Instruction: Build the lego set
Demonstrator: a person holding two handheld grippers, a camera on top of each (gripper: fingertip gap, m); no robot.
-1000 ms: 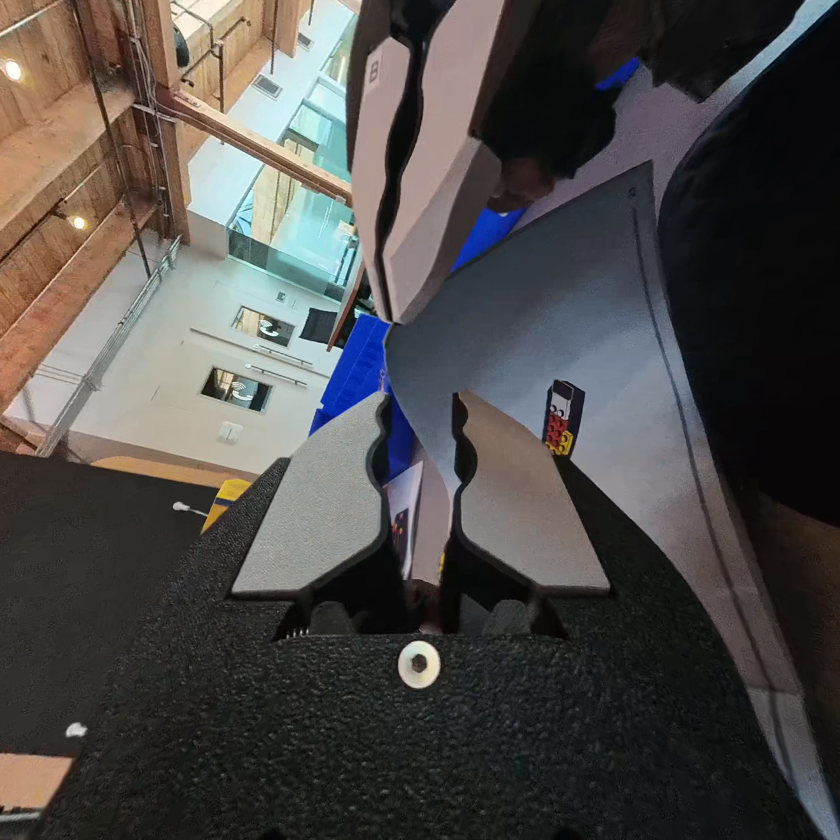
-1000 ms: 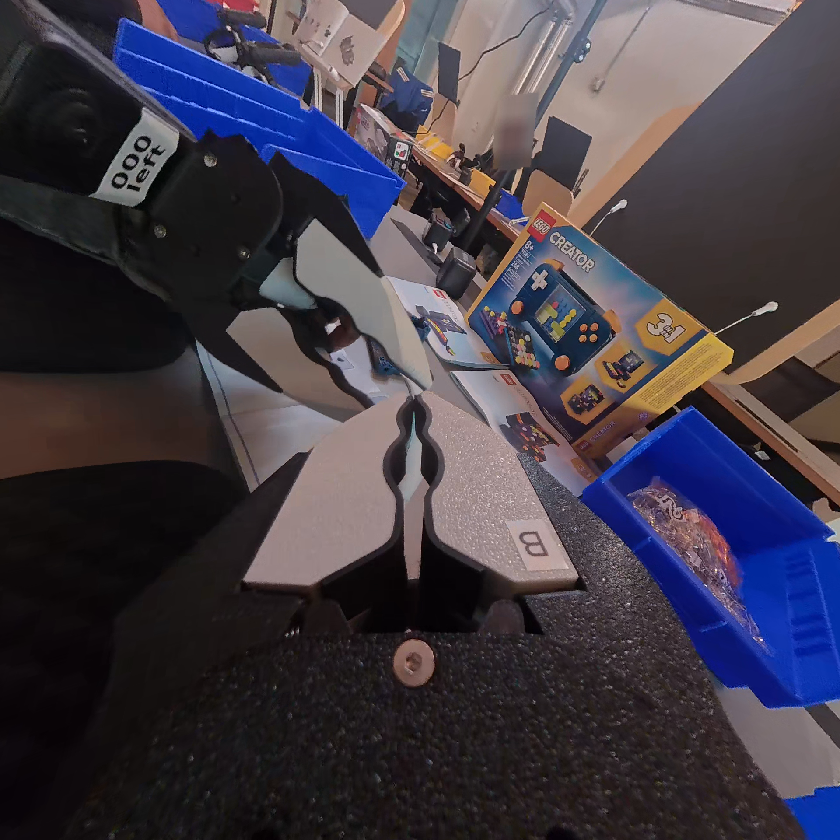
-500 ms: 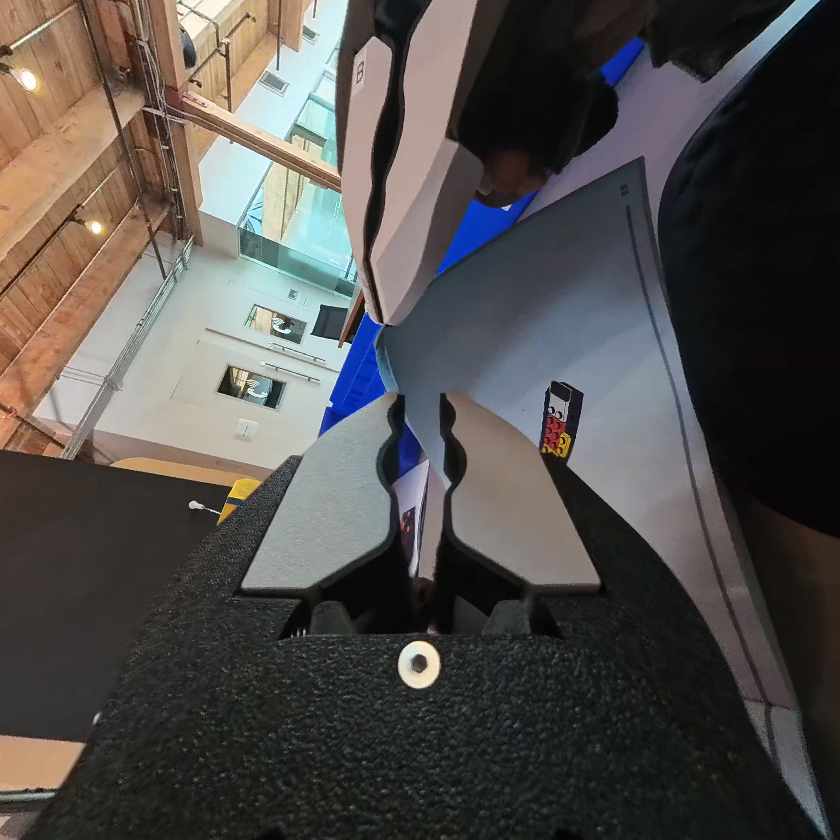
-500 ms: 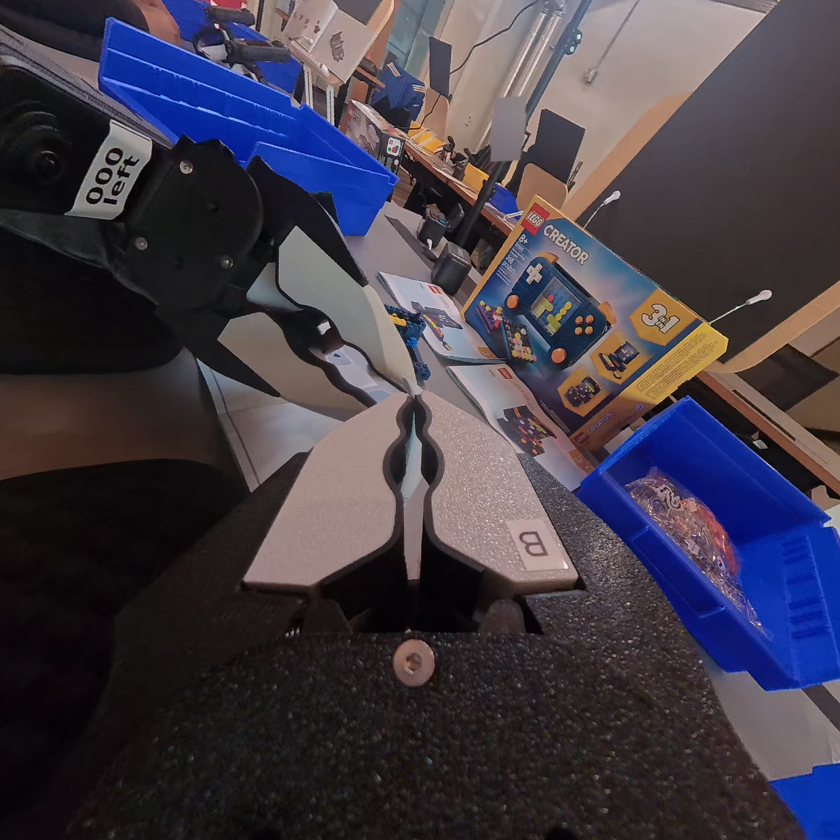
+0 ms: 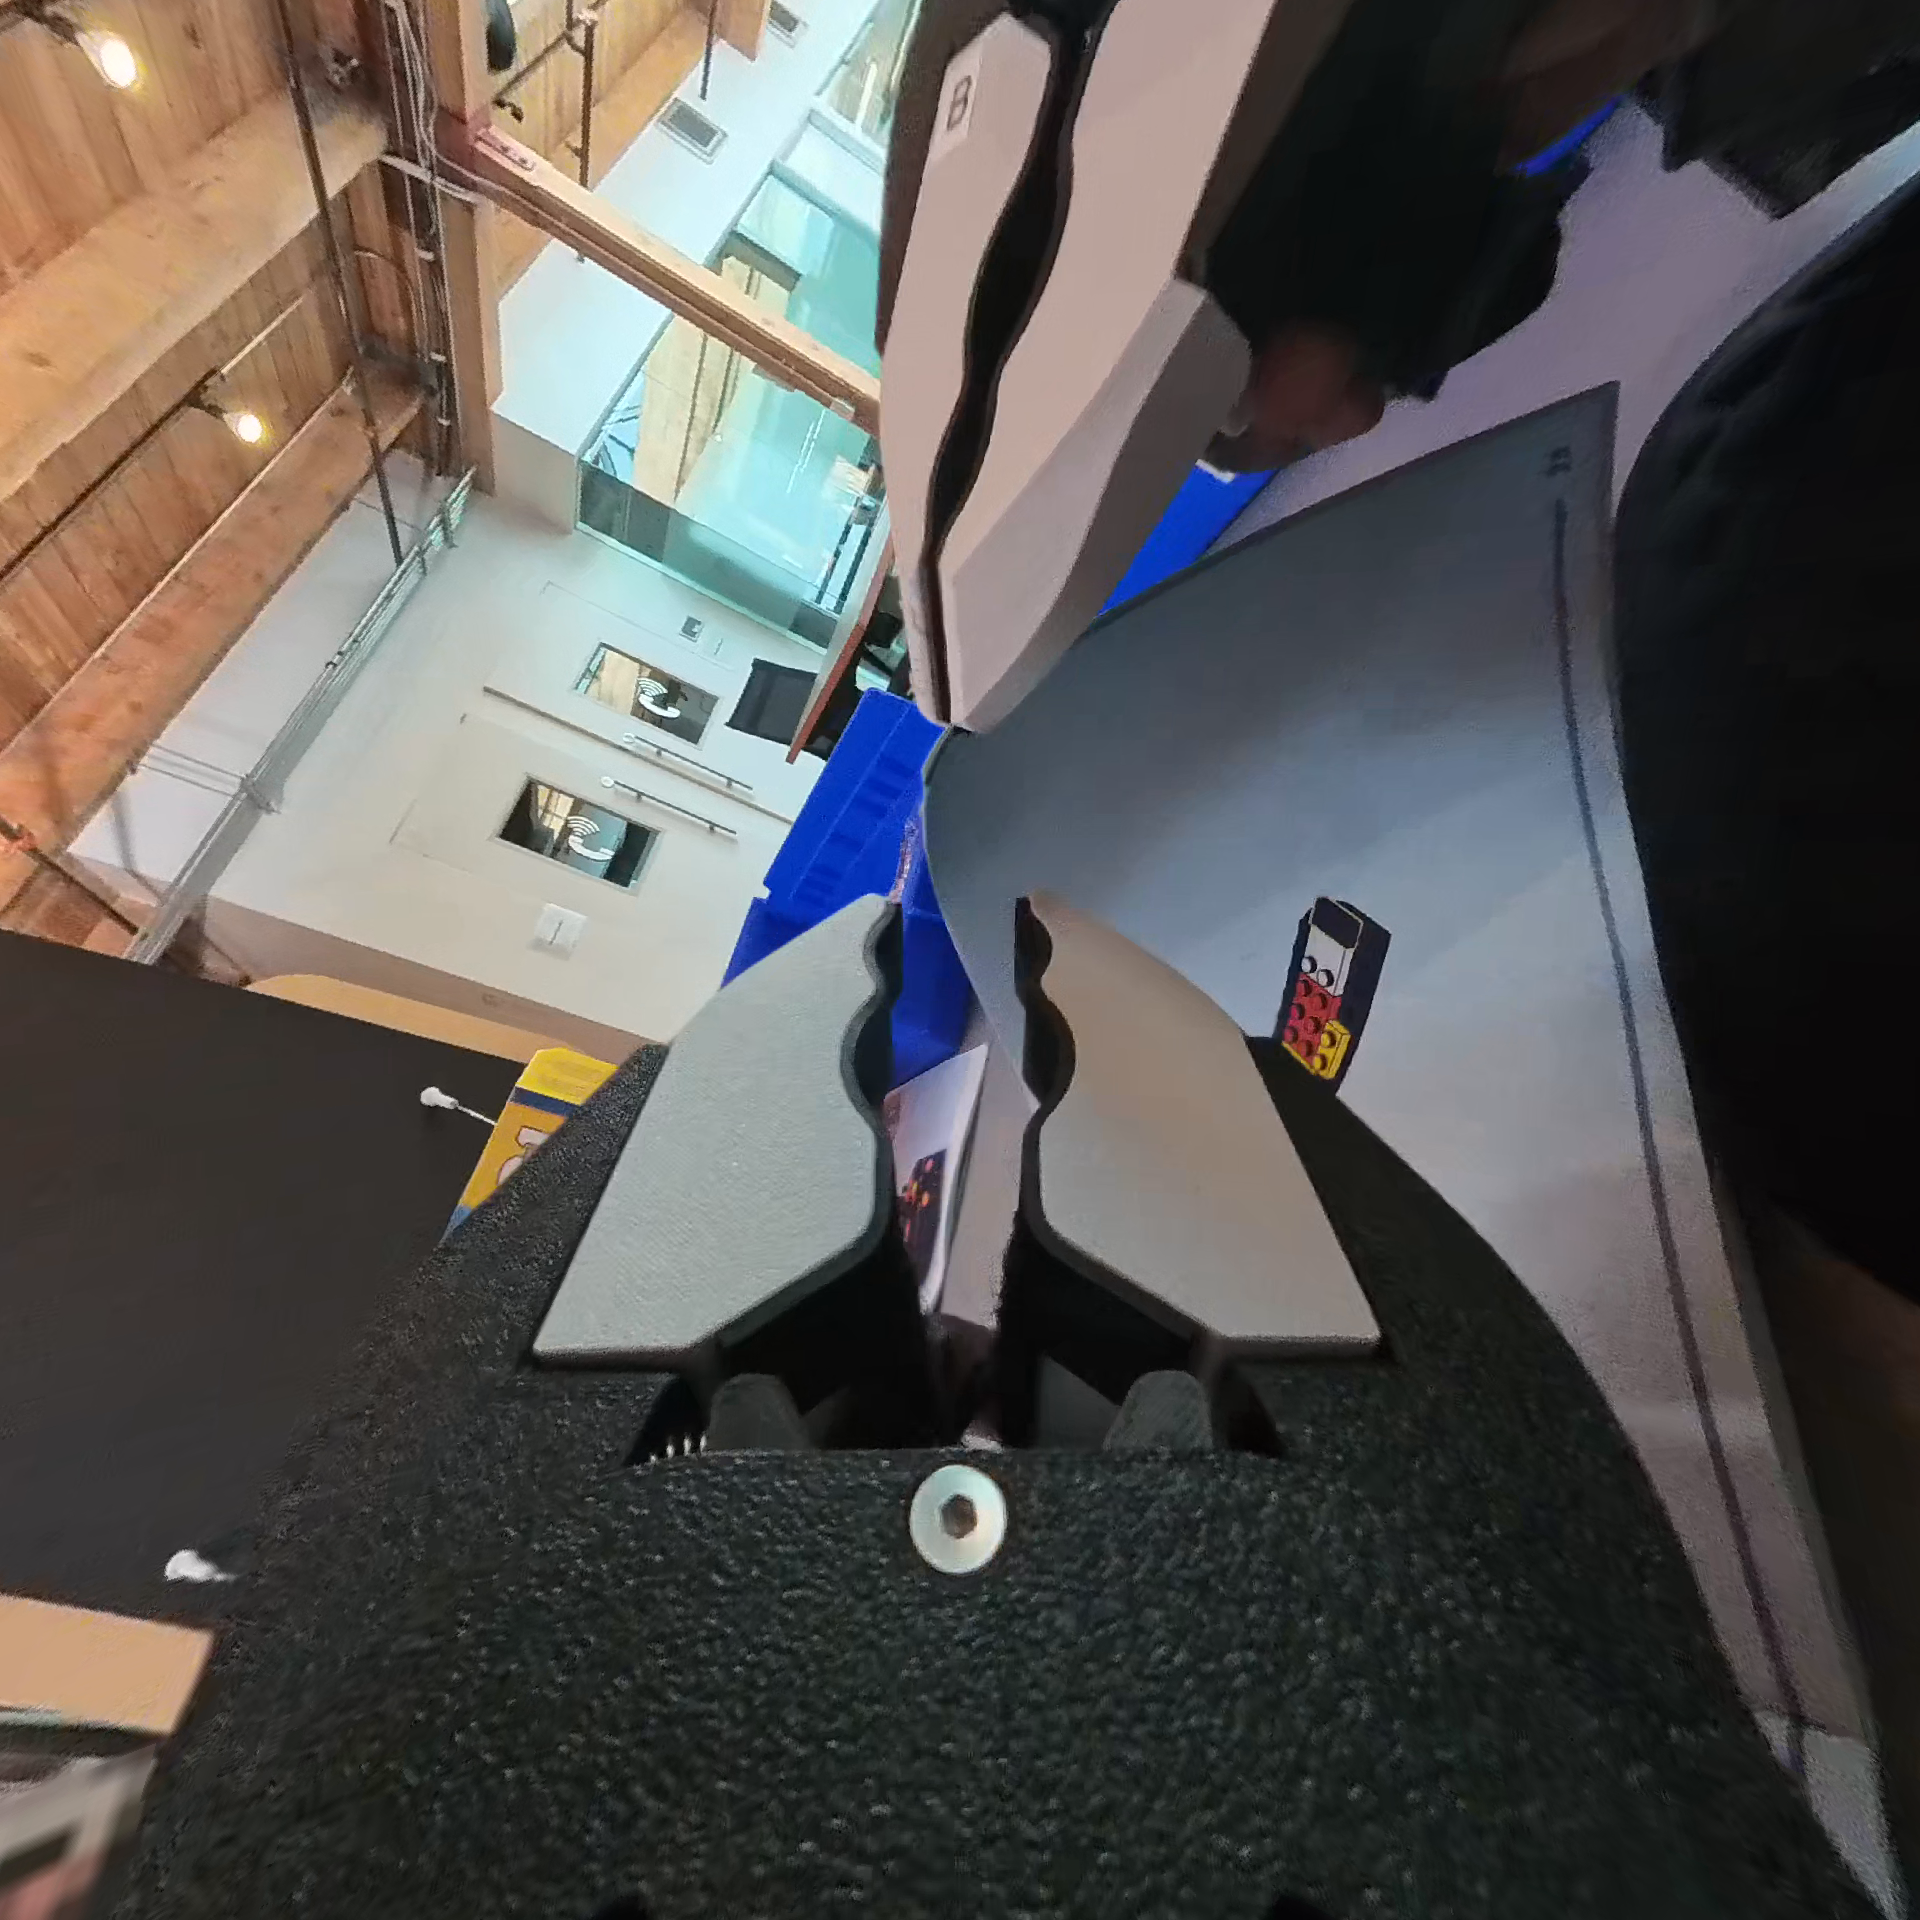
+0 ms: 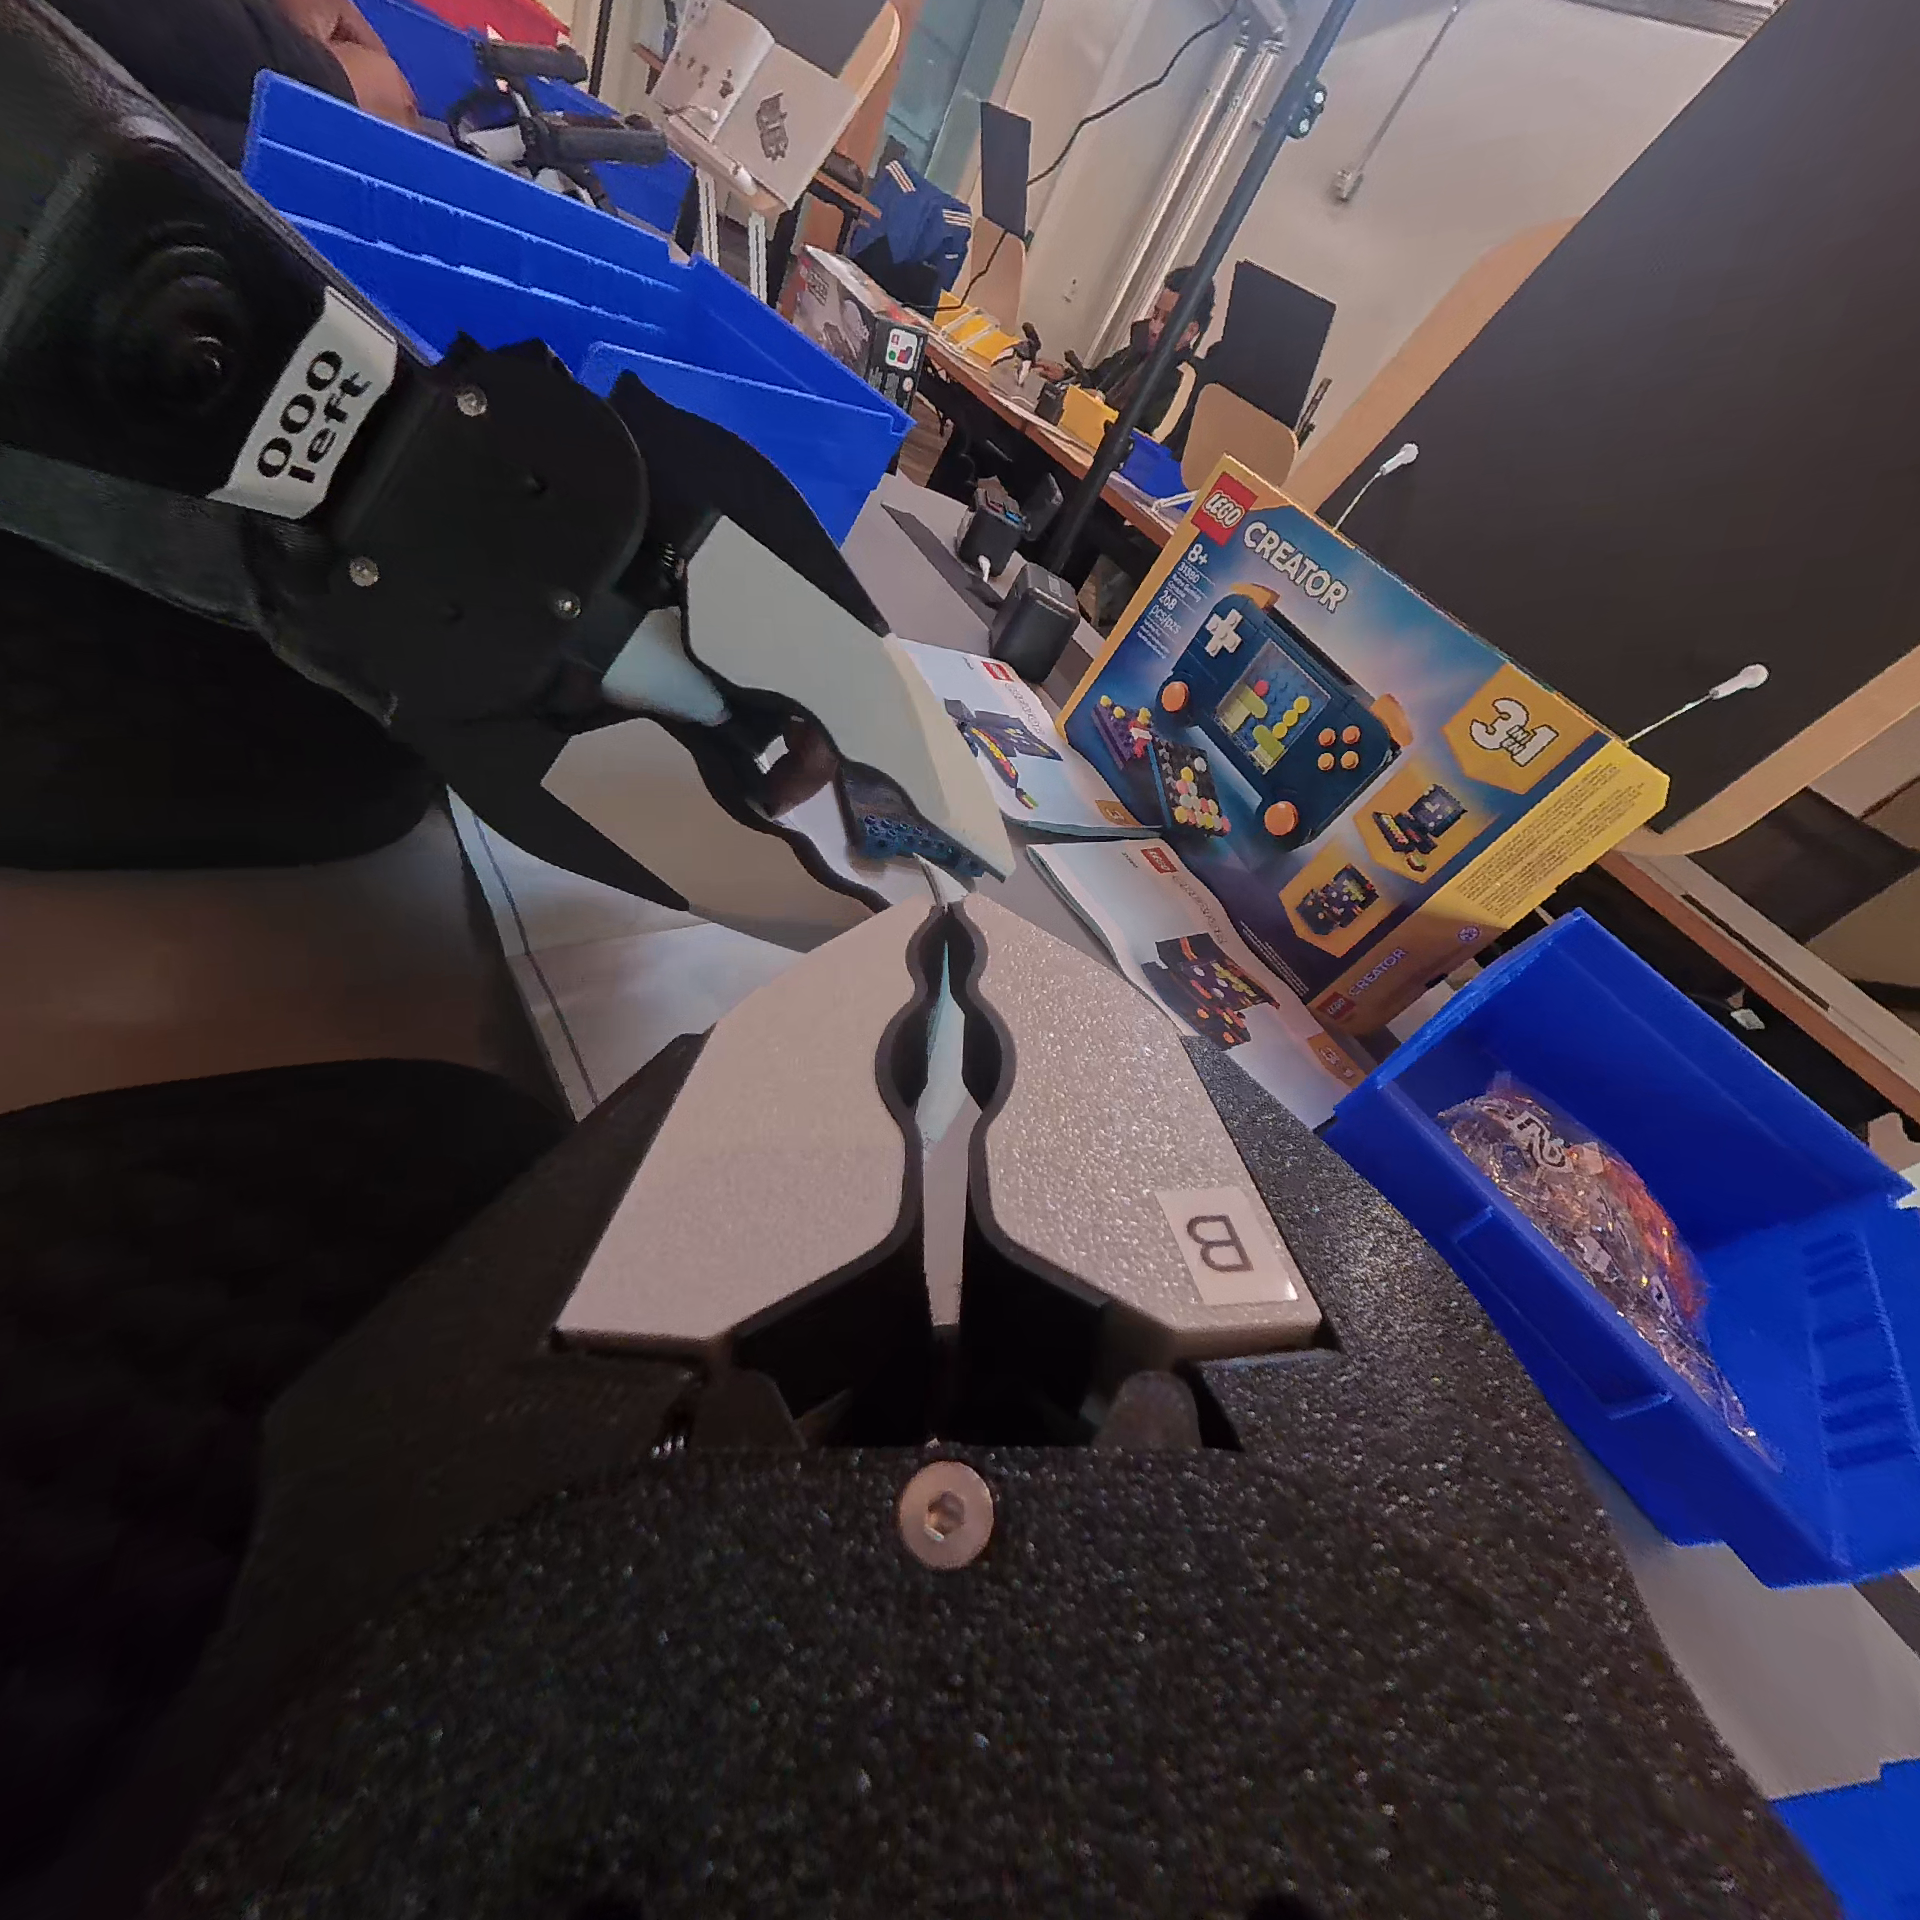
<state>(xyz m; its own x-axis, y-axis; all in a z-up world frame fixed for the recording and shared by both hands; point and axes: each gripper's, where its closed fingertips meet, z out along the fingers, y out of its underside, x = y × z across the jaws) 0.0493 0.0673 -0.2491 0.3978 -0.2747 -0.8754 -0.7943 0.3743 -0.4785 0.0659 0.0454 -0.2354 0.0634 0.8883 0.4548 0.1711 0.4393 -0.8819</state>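
My right gripper (image 6: 940, 909) is shut on the edge of a thin paper page (image 6: 940, 1049), which shows edge-on between its pads. In the left wrist view the same page (image 5: 1299, 748) curves up as a grey sheet with a small printed brick drawing (image 5: 1325, 987). The right gripper (image 5: 951, 717) pinches its top corner there. My left gripper (image 5: 956, 914) is open. The page's free edge runs down between its fingers, close to the right finger (image 5: 1143, 1122), and the pads do not press on it. The left gripper (image 6: 940, 878) sits just ahead of the right one.
A colourful toy box (image 6: 1351, 707) stands on the table behind open booklets (image 6: 1174, 935). A blue bin (image 6: 1558, 997) with a clear bag of parts is at the right. More blue bins (image 6: 582, 270) are at the back left. A small blue brick piece (image 6: 904, 831) lies behind the left fingers. My two grippers' fingertips are within a few centimetres of each other.
The left jaws narrowed around the page's edge, then widened again without gripping it. The right gripper stayed shut on the page. Both grippers shifted only slightly.
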